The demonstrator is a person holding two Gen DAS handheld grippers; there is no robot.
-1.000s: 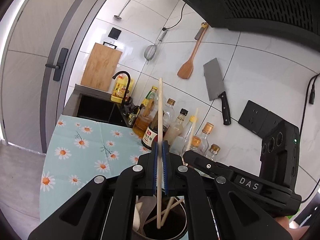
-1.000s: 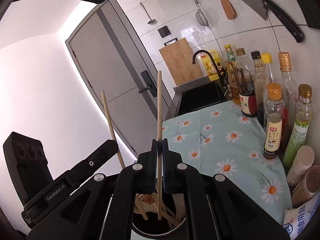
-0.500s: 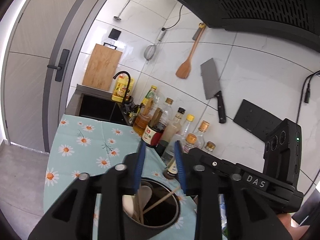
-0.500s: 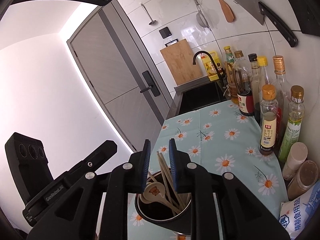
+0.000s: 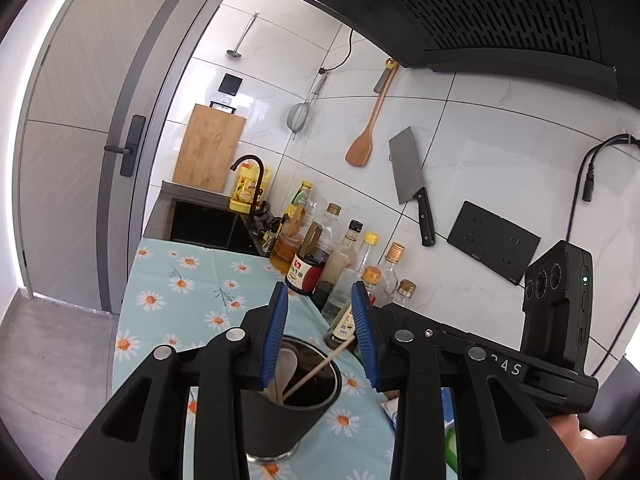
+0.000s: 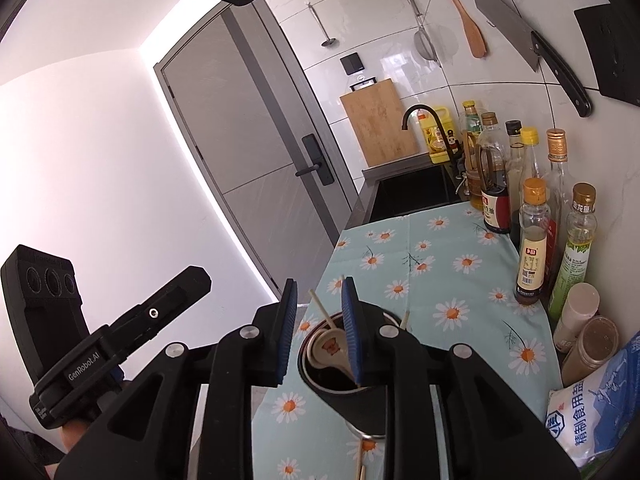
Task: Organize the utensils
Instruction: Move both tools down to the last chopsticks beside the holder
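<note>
A black utensil holder [image 5: 280,412] stands on the daisy tablecloth [image 5: 176,300]. It holds wooden chopsticks [image 5: 316,368] and a white spoon [image 5: 287,362]. My left gripper [image 5: 320,320] hovers just above and behind the holder's rim; its jaws are opening and grip nothing. In the right wrist view the same holder [image 6: 352,404] shows a bear-printed spoon [image 6: 330,346] and a leaning chopstick [image 6: 322,310]. My right gripper [image 6: 318,320] hangs over it, its jaws opening with nothing pinched. Each view shows the other gripper beside it.
Several sauce and oil bottles [image 6: 534,240] line the wall on the right, with a salt bag [image 6: 596,412] nearer. A dark sink [image 5: 208,224] with a tap lies beyond the cloth. A cleaver [image 5: 408,176], a spatula and a strainer hang on the tiles.
Each gripper was shut on an upright chopstick. Both have let go, and the chopsticks now rest in the holder. Both grippers have drawn back and slightly up.
</note>
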